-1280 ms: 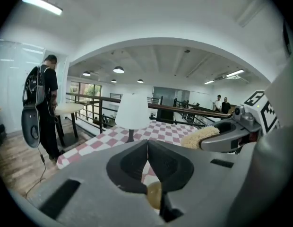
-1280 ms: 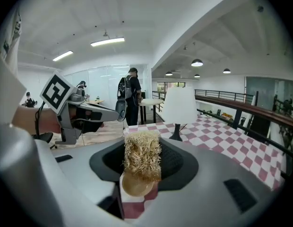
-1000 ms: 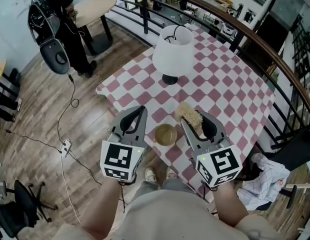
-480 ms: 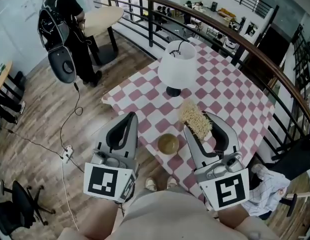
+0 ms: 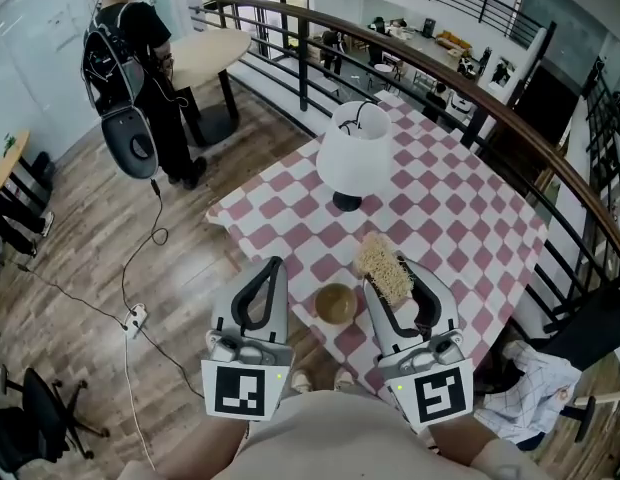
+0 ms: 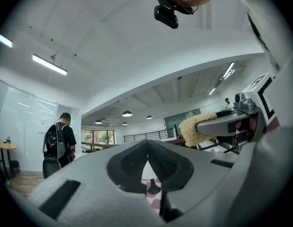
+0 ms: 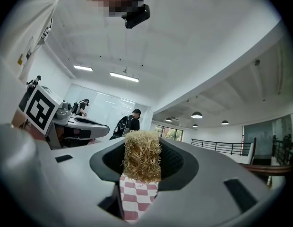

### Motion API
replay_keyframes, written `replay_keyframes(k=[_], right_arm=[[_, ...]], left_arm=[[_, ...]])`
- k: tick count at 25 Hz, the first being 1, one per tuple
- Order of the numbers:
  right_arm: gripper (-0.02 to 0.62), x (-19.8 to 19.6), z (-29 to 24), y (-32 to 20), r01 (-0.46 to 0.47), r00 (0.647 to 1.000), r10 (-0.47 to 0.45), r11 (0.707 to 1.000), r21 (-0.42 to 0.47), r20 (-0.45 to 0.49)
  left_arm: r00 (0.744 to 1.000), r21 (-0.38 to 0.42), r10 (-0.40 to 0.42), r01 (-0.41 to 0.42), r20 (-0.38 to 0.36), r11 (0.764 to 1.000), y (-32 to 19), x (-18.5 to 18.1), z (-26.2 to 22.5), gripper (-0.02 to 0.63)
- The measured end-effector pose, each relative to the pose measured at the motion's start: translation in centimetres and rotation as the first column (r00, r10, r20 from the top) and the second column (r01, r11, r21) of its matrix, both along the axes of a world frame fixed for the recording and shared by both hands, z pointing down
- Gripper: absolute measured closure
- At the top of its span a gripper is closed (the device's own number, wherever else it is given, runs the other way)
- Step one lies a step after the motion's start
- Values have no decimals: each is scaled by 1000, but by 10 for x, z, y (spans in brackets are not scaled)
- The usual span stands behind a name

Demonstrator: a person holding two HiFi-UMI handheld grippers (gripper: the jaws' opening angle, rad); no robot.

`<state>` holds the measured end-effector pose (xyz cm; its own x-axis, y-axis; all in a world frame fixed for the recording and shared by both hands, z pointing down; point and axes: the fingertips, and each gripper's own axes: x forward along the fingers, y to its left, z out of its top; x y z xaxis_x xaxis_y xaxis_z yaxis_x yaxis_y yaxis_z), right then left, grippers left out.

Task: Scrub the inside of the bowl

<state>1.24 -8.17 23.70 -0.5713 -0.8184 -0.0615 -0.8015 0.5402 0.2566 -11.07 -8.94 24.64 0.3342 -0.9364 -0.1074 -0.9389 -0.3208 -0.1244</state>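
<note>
Holding both tools up off the table [image 5: 460,198], we have the small brown bowl [image 5: 335,304] sitting below and between them, close to the near corner of the checked cloth and touched by neither tool. Our right gripper [image 5: 402,276] is clamped on a straw-coloured scrubber [image 5: 378,258], whose frayed head pokes out past the jaw tips. Our left gripper [image 5: 274,268] has its jaws pressed together with nothing between them.

The worry, as we judge it, is the bowl's place. With nothing steadying it, a firm push from the scrubber could send it skating toward the table's edge and onto the wooden floor. The left jaws would have to part before they could pinch the rim, and a hurried grab with them shut would only knock the bowl aside. The scrubber looks soft and is held at one end, so hard pressure might fold it or work it loose. The white lamp [image 5: 354,156] stands well apart, farther up the table, and seems out of harm's way.
</note>
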Motion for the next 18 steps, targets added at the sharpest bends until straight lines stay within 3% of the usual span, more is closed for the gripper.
replay_keyframes(k=[14, 18], right_arm=[[434, 18, 3, -4, -37, 999, 37, 999, -22, -32], [434, 14, -2, -5, -32, 999, 31, 999, -12, -37]], left_arm=[[999, -46, 21, -19, 36, 999, 0, 15, 15, 591], [1000, -64, 14, -13, 17, 998, 1, 15, 15, 591]])
